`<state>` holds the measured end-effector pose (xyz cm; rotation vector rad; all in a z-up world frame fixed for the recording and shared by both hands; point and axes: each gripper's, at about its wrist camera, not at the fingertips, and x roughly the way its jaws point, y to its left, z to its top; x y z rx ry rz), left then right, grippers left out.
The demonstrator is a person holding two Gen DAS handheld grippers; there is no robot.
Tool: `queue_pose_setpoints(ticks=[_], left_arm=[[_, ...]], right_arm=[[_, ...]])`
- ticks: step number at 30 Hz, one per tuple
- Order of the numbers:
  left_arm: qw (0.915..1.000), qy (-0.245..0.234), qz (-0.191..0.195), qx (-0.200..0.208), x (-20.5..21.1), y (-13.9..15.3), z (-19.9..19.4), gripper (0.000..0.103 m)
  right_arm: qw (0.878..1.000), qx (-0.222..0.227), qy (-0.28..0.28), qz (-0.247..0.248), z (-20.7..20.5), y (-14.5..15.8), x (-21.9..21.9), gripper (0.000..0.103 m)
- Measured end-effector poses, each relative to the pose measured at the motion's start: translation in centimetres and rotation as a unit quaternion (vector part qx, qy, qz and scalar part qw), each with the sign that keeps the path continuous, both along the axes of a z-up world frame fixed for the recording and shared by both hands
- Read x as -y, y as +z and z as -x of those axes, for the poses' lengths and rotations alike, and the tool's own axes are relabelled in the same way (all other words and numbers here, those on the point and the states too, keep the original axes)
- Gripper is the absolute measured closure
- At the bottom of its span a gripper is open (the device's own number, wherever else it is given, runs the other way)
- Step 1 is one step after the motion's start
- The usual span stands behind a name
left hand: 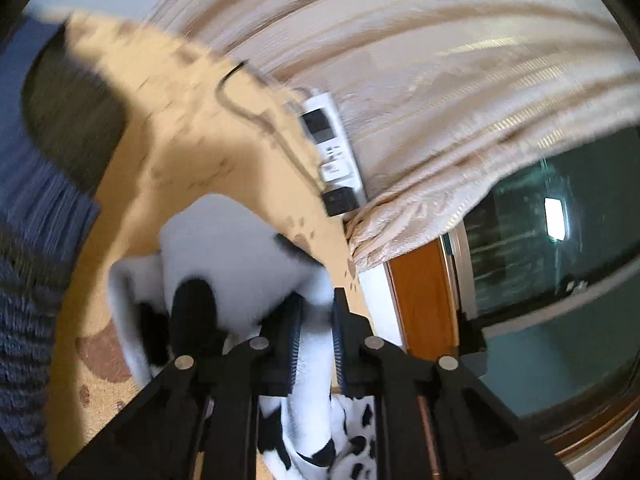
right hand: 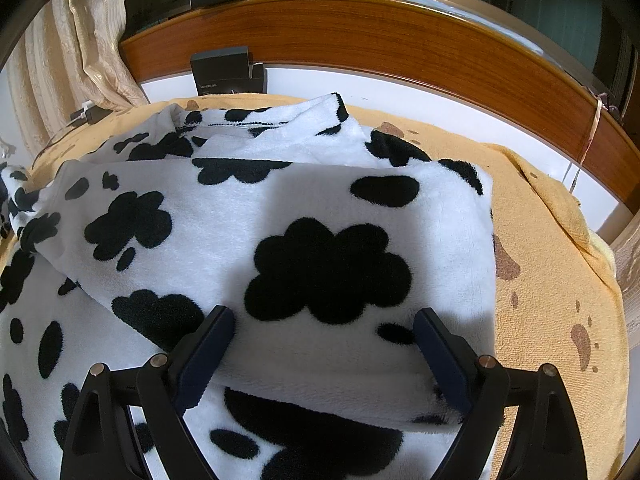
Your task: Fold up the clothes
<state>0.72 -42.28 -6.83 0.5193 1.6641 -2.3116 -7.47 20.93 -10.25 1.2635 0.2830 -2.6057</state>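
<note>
A fluffy white garment with black cow spots [right hand: 280, 216] lies spread and partly folded on a yellow bedcover [right hand: 552, 280]. My right gripper [right hand: 324, 320] is open, its two dark fingers straddling the garment's folded near edge and resting on the fleece. In the left wrist view, my left gripper [left hand: 316, 312] is shut on a bunched part of the same cow-spotted garment [left hand: 232, 248], which is lifted above the bedcover [left hand: 160, 128] and hangs down between the fingers. That view is motion-blurred.
A wooden headboard [right hand: 400, 36] curves behind the bed, with a dark box [right hand: 224, 72] at its foot. A white power strip [left hand: 330, 136], a black plug and a cable lie on the bedcover near a beige curtain [left hand: 440, 80]. A blue fabric [left hand: 28, 280] is at left.
</note>
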Motion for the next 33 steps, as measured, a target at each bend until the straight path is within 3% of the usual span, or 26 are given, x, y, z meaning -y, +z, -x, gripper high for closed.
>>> queue_pose_setpoints(ticks=[3,6,9,11,12,14,15,18,21,22,24,26,27,29,30,31,33], left_arm=[[0.9987,-0.013,0.05,-0.003,-1.1,2.0,0.9,0.091],[0.9918,-0.051,0.115,-0.022,-4.4,5.0,2.5,0.091],[0.9678,-0.118,0.217,-0.048,-10.3,8.5,3.8,0.091],[0.9325,-0.179,0.308,-0.061,-16.0,10.7,4.6,0.091],[0.9062,-0.222,0.355,-0.061,-19.4,11.0,5.1,0.091],[0.8396,-0.306,0.445,-0.058,-26.3,11.7,6.0,0.088],[0.8122,-0.341,0.471,-0.049,-29.0,10.9,6.2,0.086],[0.7219,-0.438,0.536,-0.016,-36.6,8.2,6.8,0.061],[0.6806,-0.484,0.55,0.008,-39.2,5.5,6.4,0.044],[0.6721,-0.493,0.552,0.014,-39.6,4.8,6.0,0.041],[0.6666,-0.497,0.555,0.023,-39.2,4.0,5.6,0.038],[0.6772,-0.493,0.546,0.028,-38.0,3.8,4.9,0.035],[0.6884,-0.488,0.536,0.028,-37.2,3.9,4.7,0.034],[0.7227,-0.47,0.506,0.022,-35.0,4.4,4.2,0.028],[0.7454,-0.455,0.486,0.017,-33.6,4.7,4.1,0.026],[0.7753,-0.434,0.459,0.011,-31.7,5.0,3.7,0.022],[0.822,-0.399,0.406,0.006,-28.6,5.0,3.7,0.022]], right_arm=[[1.0,0.0,0.0,0.0,0.0,0.0,0.0,0.01],[1.0,0.0,0.001,0.001,0.0,0.0,0.0,0.01],[1.0,0.0,0.001,0.002,0.0,0.0,0.0,0.01],[1.0,0.001,0.001,0.002,0.0,0.0,0.0,0.01],[1.0,0.001,0.001,0.003,0.0,0.1,0.0,0.01],[1.0,0.001,0.001,0.004,-0.1,0.1,0.0,0.01],[1.0,0.002,0.001,0.006,-0.1,0.1,-0.1,0.01],[1.0,0.006,0.002,0.016,0.0,0.2,-0.3,0.009],[1.0,0.006,0.003,0.019,0.0,0.2,-0.3,0.008],[1.0,0.007,0.003,0.019,-0.1,0.2,-0.3,0.008],[1.0,0.007,0.004,0.02,0.0,0.2,-0.3,0.008],[1.0,0.008,0.004,0.021,0.0,0.2,-0.3,0.007],[1.0,0.008,0.005,0.022,-0.1,0.2,-0.3,0.007],[1.0,0.009,0.006,0.024,0.0,0.2,-0.3,0.005],[1.0,0.01,0.007,0.024,0.0,0.2,-0.2,0.005],[1.0,0.01,0.007,0.023,0.0,0.2,-0.2,0.004],[1.0,0.01,0.007,0.022,-0.1,0.1,-0.1,0.004]])
